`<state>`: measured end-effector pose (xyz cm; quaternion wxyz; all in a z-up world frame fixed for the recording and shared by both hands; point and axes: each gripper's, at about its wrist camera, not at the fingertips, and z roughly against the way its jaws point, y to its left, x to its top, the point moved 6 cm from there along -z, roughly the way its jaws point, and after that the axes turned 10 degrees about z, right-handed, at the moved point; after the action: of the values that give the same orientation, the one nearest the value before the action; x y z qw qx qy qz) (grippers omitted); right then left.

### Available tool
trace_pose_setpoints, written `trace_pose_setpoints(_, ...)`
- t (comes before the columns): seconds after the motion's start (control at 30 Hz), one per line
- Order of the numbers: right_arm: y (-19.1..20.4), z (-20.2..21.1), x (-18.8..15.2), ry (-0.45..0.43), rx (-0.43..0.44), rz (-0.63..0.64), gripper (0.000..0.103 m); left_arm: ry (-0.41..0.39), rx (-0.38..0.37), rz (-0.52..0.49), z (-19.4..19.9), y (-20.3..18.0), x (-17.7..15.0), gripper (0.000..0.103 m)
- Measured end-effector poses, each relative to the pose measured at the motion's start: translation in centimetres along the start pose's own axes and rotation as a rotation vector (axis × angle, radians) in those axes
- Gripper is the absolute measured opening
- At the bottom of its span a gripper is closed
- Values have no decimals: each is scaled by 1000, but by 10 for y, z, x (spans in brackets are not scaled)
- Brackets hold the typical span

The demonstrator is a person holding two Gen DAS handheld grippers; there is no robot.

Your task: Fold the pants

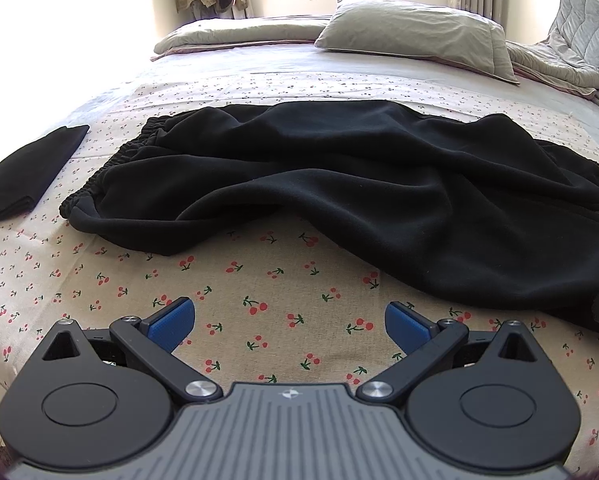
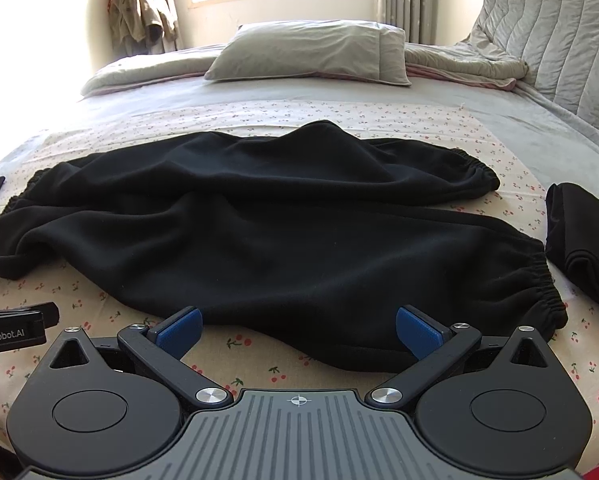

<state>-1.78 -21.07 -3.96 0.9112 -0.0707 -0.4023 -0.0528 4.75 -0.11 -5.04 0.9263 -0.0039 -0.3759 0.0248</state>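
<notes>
Black pants (image 1: 319, 184) lie rumpled across the cherry-print bed sheet (image 1: 259, 320), waistband at the left, elastic leg cuffs at the right. They also show in the right wrist view (image 2: 283, 236). My left gripper (image 1: 289, 326) is open and empty, just above the sheet, short of the pants' near edge. My right gripper (image 2: 297, 332) is open, its blue fingers either side of the pants' near edge by the lower leg. The left gripper's side shows at the left in the right wrist view (image 2: 15, 326).
A folded black garment (image 1: 27, 176) lies left of the pants. Another folded black garment (image 2: 583, 236) lies at the right. Pillows (image 2: 311, 54) and a grey quilt (image 2: 467, 62) lie at the bed's far end. Clothes (image 2: 143, 8) hang by the window.
</notes>
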Motion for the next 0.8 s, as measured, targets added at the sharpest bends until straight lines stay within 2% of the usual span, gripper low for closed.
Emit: trace_pose_setpoints(0.8,3,-9,-3,24,-8,5,103,-14,14,-8,0,2,-3,103)
